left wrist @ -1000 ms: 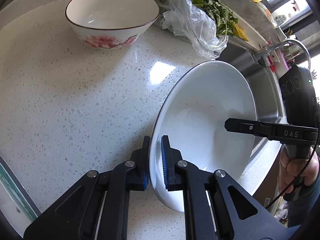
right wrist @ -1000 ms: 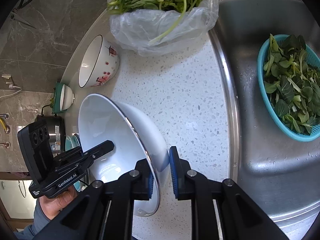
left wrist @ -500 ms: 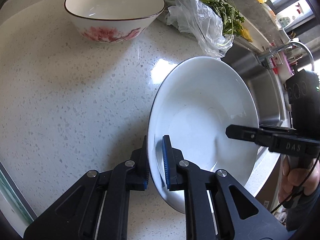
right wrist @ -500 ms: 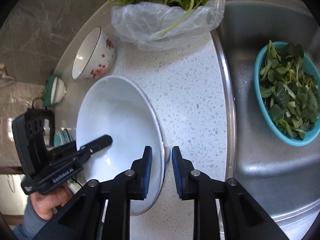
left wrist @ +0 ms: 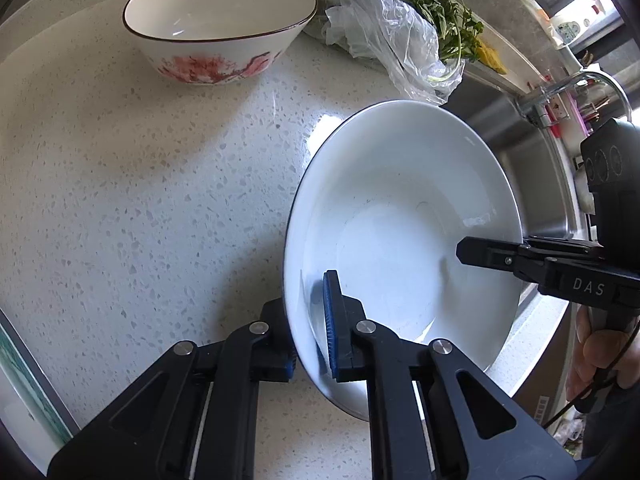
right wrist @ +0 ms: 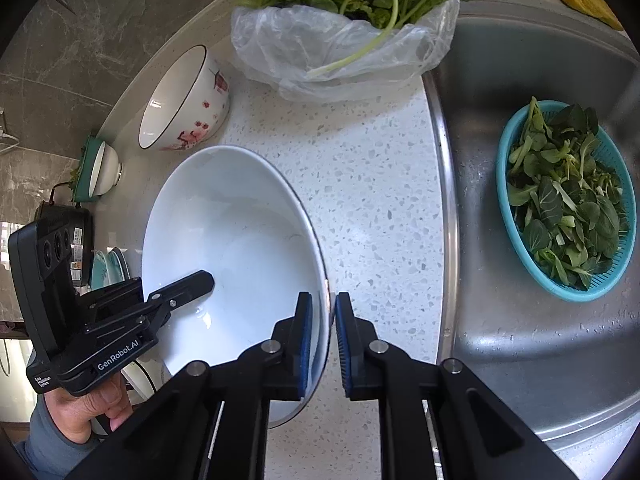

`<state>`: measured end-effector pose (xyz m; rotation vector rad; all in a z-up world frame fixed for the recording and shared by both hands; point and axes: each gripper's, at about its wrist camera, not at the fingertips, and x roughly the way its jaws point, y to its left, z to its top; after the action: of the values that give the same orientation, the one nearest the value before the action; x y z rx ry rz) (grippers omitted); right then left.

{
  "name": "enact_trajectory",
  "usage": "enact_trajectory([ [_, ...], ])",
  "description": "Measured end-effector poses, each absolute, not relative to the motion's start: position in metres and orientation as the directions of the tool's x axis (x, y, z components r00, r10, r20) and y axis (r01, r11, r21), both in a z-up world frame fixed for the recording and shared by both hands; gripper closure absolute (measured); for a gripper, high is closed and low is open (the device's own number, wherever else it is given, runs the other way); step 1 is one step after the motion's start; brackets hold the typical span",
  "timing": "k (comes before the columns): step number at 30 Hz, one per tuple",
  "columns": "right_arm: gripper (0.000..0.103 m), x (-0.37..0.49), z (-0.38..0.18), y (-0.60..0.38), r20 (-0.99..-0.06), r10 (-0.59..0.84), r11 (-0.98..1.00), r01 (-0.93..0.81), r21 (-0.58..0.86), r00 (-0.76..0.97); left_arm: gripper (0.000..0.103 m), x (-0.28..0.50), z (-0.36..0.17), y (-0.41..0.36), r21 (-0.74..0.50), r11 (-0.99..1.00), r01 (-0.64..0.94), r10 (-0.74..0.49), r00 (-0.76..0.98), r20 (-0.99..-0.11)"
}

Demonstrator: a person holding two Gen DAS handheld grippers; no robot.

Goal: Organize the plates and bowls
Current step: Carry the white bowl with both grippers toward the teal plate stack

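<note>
A large plain white bowl (left wrist: 400, 216) is held tilted over the speckled counter (left wrist: 140, 200). My left gripper (left wrist: 310, 332) is shut on its near rim. My right gripper (right wrist: 322, 334) is shut on the opposite rim; the bowl also shows in the right wrist view (right wrist: 236, 248). A white bowl with red flowers (left wrist: 216, 40) stands upright at the back of the counter, and it also shows in the right wrist view (right wrist: 186, 100).
A plastic bag of greens (right wrist: 344, 28) lies at the back beside the steel sink (right wrist: 500, 320), which holds a teal basket of leaves (right wrist: 568, 204). A small bowl on a green saucer (right wrist: 100, 170) and stacked plates (right wrist: 108, 268) stand far left.
The white bowl has swung from steeply tilted to more level and moved toward the flowered bowl. Both grippers stayed shut on its rim.
</note>
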<state>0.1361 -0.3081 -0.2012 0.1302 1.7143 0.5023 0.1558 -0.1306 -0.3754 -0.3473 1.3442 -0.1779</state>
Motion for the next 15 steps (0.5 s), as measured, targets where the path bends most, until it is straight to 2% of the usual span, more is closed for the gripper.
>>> enact_trajectory([
  [15, 0.089, 0.124, -0.176, -0.291, -0.9, 0.366, 0.888, -0.202, 0.414, -0.235, 0.094, 0.129, -0.339, -0.112, -0.37, 0.925, -0.089, -0.344, 0.22, -0.913],
])
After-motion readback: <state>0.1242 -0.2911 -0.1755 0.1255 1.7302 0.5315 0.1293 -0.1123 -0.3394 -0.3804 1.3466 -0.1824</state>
